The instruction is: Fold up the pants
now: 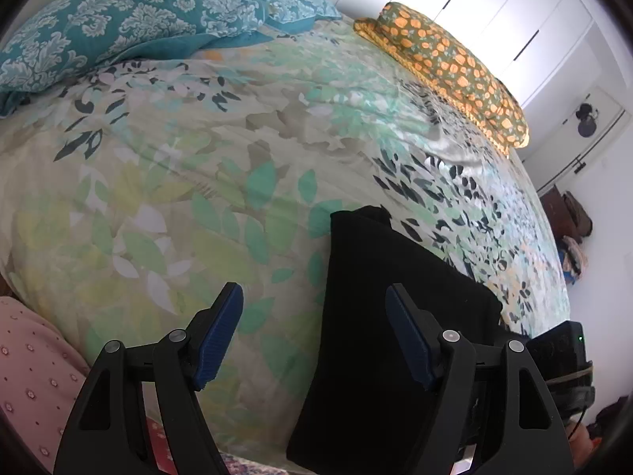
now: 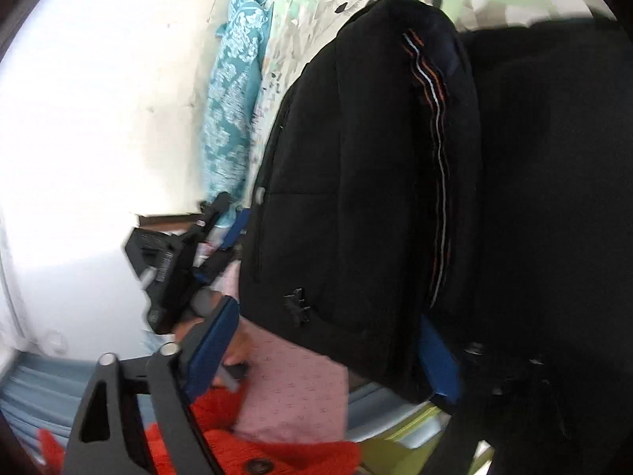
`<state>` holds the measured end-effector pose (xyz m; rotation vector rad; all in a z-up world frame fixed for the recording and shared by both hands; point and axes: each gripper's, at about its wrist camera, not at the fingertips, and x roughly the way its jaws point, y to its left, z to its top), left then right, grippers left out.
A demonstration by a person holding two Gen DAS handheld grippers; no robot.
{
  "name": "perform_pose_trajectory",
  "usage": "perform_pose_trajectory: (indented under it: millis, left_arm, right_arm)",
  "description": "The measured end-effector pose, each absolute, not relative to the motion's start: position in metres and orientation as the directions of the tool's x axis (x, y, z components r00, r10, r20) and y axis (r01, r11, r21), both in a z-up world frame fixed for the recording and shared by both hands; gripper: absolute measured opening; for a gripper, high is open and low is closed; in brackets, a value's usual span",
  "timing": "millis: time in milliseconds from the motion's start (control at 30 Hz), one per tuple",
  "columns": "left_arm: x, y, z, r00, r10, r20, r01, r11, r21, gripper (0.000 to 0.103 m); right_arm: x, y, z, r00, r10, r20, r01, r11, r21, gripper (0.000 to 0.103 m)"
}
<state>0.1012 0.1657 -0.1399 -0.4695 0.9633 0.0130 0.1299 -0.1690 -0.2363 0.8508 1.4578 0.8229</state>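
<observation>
The black pants (image 1: 379,316) lie folded on the floral bedspread (image 1: 178,198), near its front edge. My left gripper (image 1: 314,316) hovers open above them; its right finger (image 1: 407,336) is over the pants and its left finger over bare bedspread. In the right wrist view the pants (image 2: 356,178) fill the middle, a thin orange and white stripe (image 2: 439,166) running down them. My right gripper (image 2: 328,316) straddles their near end: the left pad (image 2: 213,344) stands just clear of the cloth, and the right pad (image 2: 435,360) is half hidden behind it.
Teal patterned pillows (image 1: 138,27) lie at the bed's far left and a folded orange-flowered blanket (image 1: 447,63) at the far right. White wardrobe doors (image 1: 494,8) stand behind. Pink dotted cloth (image 2: 292,388) and a red knit garment (image 2: 237,443) lie below the right gripper.
</observation>
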Motion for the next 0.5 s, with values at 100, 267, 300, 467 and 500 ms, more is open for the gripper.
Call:
perform_pose_trajectory:
  millis: [100,267,300,467,500]
  left_arm:
    - [0.1,0.168,-0.14,0.58,-0.192,-0.792,-0.226,0.896,-0.382,0.076]
    - [0.103,0.175,-0.146,0.576,-0.208,-0.791,-0.255,0.873,-0.416,0.076]
    - [0.103,0.176,-0.146,0.575,-0.211,-0.791,-0.259,0.87,-0.42,0.076]
    - [0.101,0.173,-0.143,0.579,-0.213,-0.787,-0.243,0.876,-0.416,0.076]
    - [0.1,0.172,-0.141,0.581,-0.212,-0.785,-0.238,0.879,-0.414,0.076]
  right_arm:
    - [0.123,-0.181,-0.237,0.016,0.869,-0.495,0.058,0.493,0.868,0.029]
    - [0.12,-0.195,-0.182,0.124,0.87,-0.477,-0.051,0.485,0.873,0.021]
    - [0.119,-0.194,-0.165,0.138,0.868,-0.477,-0.094,0.491,0.866,0.021]
    - [0.114,-0.196,-0.097,0.187,0.849,-0.494,-0.265,0.527,0.807,0.02]
    - [0.111,-0.2,-0.089,0.196,0.842,-0.502,-0.282,0.539,0.794,0.02]
